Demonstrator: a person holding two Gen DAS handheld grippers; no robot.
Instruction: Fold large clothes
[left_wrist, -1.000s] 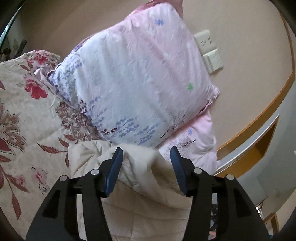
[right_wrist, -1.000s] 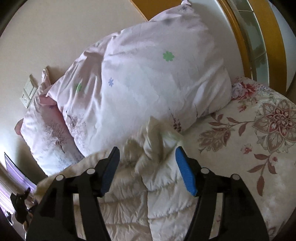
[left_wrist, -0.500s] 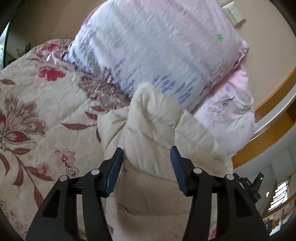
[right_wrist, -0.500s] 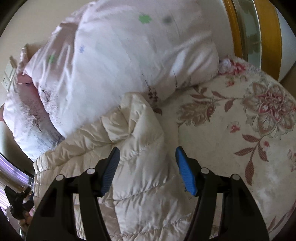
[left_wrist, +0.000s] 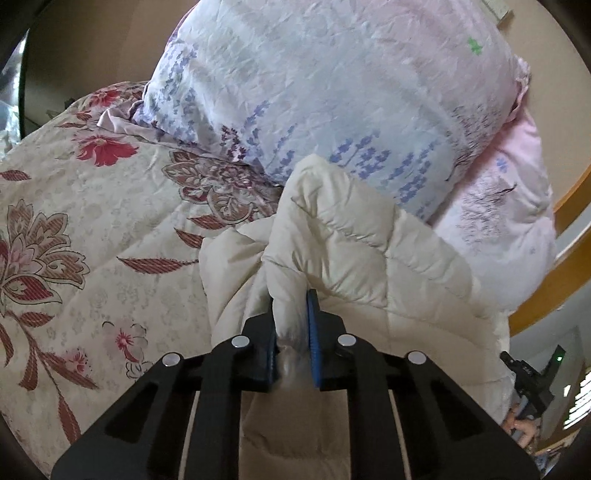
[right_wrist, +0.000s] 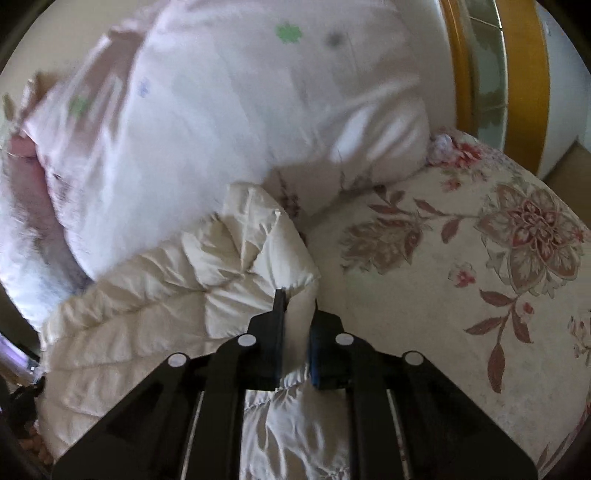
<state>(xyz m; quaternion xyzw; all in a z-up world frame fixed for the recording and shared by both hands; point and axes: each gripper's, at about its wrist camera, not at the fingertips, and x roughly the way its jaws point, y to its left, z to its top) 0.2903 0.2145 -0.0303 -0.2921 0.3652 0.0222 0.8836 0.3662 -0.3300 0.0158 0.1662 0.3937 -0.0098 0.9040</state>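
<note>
Left claw (left_wrist: 291, 332): tilted downward, jaws closing, a fold of the cream quilted jacket (left_wrist: 354, 236) pinched between the pads.
Right claw (right_wrist: 295, 332): tilted downward, jaws closing on another puffy edge of the jacket.
Jacket: cream, quilted, bunched on the floral bed cover (left_wrist: 74, 206), touching the pale pillows (left_wrist: 332, 81).

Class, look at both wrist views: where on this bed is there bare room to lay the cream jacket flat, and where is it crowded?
Free: the floral bedspread left of the cream quilted jacket in the left view, and right of it in the right view. Crowded: the head of the bed, where the pale flower-print pillows touch the jacket's top.
</note>
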